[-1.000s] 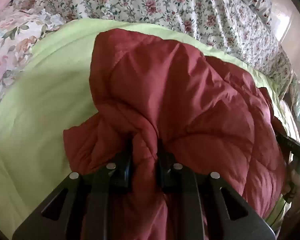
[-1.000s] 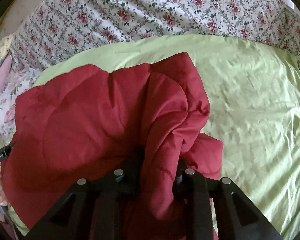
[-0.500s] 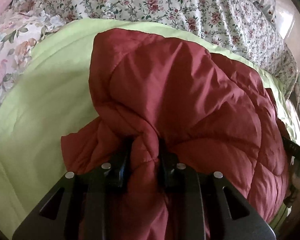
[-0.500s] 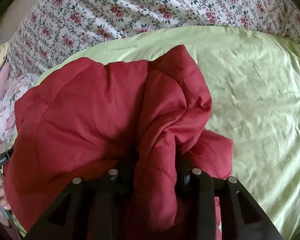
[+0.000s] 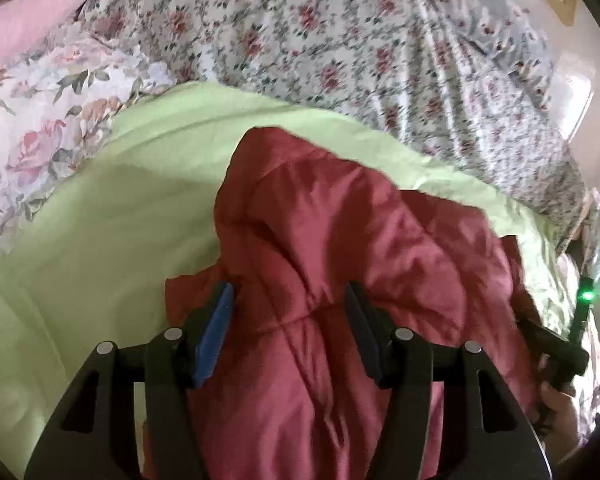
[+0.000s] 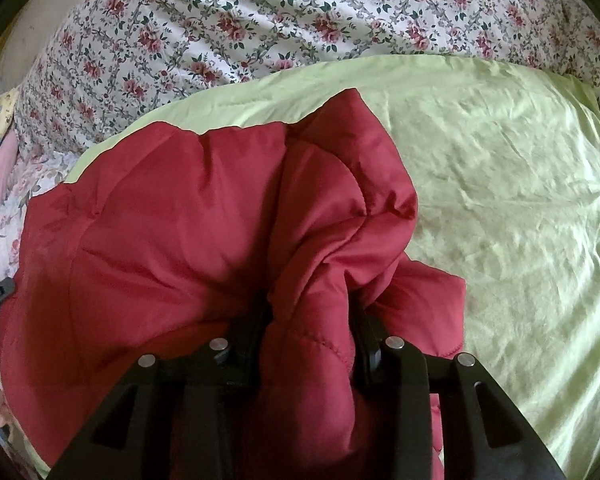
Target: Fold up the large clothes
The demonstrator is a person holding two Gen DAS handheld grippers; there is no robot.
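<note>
While the red quilted jacket [image 5: 340, 248] lies bunched on a pale green sheet [image 5: 100, 248], the left wrist view shows the left gripper [image 5: 290, 320] with its jaws spread wide apart over the jacket's near edge, the fabric lying loose between them and a blue pad [image 5: 214, 336] showing on one finger. Beyond the jacket, a floral bedspread [image 5: 340, 48] covers the far side of the bed, and a pink pillow [image 5: 24, 28] sits at the jacket's far left. At the jacket's right edge, the other handheld tool [image 5: 556, 344] shows a green light. In the right wrist view, the right gripper [image 6: 312, 320] is clamped on a thick fold of the jacket [image 6: 180, 220], which bulges up between the two fingers. The jacket's bulk spreads to the left of that fold over the green sheet [image 6: 500, 200], whose wrinkled surface stretches to the jacket's right. The floral bedspread [image 6: 260, 20] lies behind the jacket.
</note>
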